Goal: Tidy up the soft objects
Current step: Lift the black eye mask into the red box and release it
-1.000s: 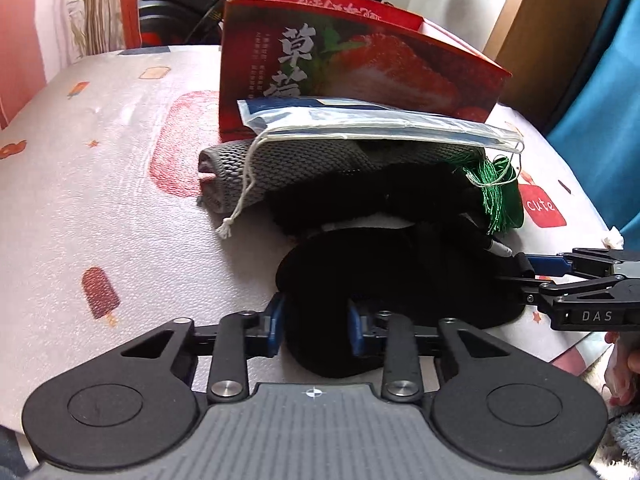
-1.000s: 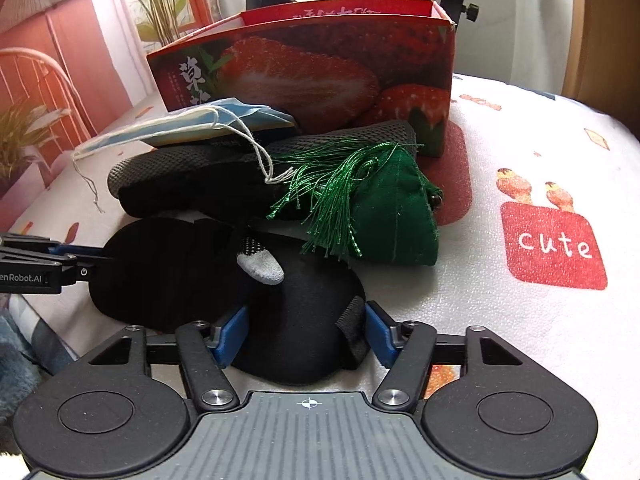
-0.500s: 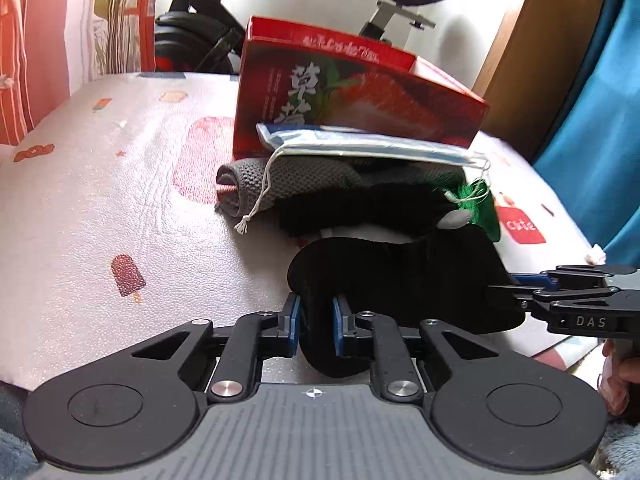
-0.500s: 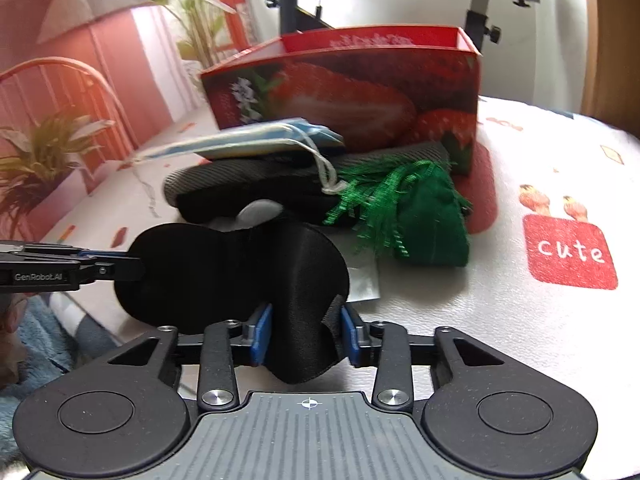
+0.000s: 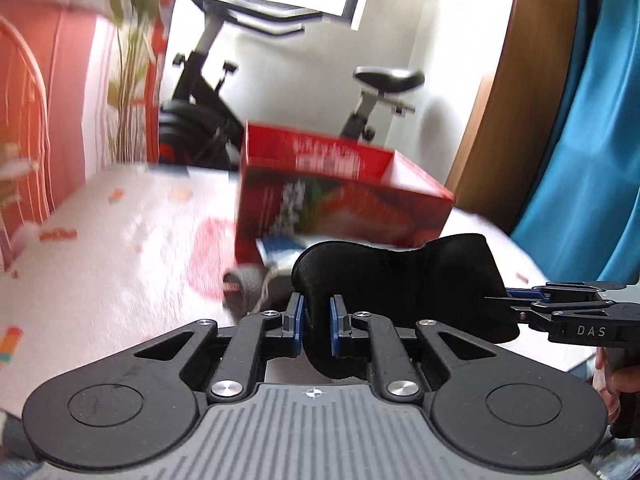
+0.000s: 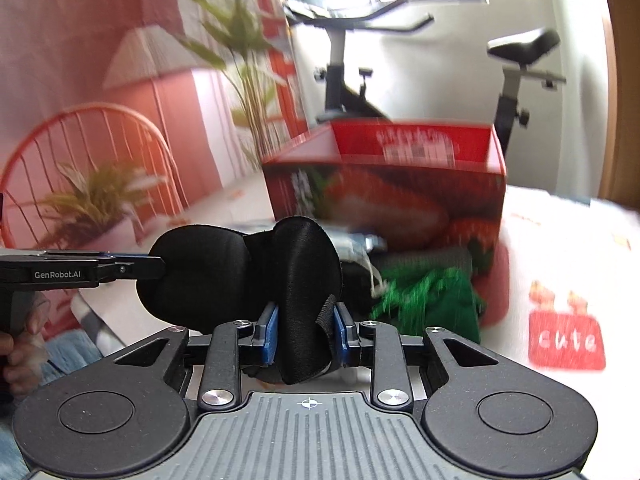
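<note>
A black eye mask [image 5: 400, 276] hangs above the table, stretched between both grippers. My left gripper [image 5: 317, 312] is shut on one end of it. My right gripper [image 6: 306, 320] is closing its jaws on the other end, and the pads press the folded fabric and strap. Each gripper shows in the other's view: the right gripper [image 5: 496, 296] comes in from the right, the left gripper [image 6: 156, 266] from the left. Behind stands an open red strawberry box [image 5: 344, 204]. In front of it lie a green tasselled pouch [image 6: 432, 304], a blue face mask [image 5: 280, 246] and a grey knit piece [image 5: 244, 284].
The table cover [image 5: 100, 240] is white with printed pictures, among them a red "cute" label [image 6: 566, 340]. An exercise bike [image 5: 208, 120] stands behind the table. An orange chair [image 6: 80, 140] is at the left, a blue curtain [image 5: 592, 120] at the right.
Both grippers have shut on the ends of the black eye mask and lifted it off the pile. Both views have tilted up, so more of the room shows.
</note>
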A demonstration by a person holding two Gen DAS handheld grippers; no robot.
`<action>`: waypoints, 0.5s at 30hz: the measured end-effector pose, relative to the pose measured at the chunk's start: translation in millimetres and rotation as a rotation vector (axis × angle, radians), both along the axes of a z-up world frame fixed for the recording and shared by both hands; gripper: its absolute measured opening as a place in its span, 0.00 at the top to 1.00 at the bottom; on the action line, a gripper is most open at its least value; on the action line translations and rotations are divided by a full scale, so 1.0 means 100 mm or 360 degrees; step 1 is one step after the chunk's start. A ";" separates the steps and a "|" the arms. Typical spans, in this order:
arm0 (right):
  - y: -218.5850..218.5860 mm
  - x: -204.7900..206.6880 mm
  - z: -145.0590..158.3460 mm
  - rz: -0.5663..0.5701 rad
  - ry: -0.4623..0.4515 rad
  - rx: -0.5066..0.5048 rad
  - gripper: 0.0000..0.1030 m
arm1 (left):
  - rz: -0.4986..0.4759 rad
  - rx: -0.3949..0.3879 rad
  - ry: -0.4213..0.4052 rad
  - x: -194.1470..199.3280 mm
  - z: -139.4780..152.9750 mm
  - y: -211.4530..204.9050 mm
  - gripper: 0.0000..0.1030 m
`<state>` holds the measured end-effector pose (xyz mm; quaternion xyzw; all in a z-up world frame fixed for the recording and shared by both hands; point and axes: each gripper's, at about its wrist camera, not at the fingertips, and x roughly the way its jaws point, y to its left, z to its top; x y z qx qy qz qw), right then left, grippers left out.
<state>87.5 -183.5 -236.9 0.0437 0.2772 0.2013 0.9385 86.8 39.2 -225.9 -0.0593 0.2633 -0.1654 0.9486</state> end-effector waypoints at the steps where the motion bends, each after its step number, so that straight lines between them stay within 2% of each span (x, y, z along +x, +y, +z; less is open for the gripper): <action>1: 0.00 0.00 0.06 0.0010 -0.0032 0.0005 0.75 | 0.0000 -0.0004 -0.0025 0.00 0.05 0.00 0.86; 10: -0.01 0.11 0.57 0.0065 -0.0234 0.0002 0.75 | 0.0014 -0.0057 -0.0225 0.06 0.49 -0.01 0.86; 15: -0.10 0.37 0.85 0.0062 -0.0290 0.0004 0.76 | -0.0006 -0.0062 -0.0315 0.30 0.74 -0.04 0.87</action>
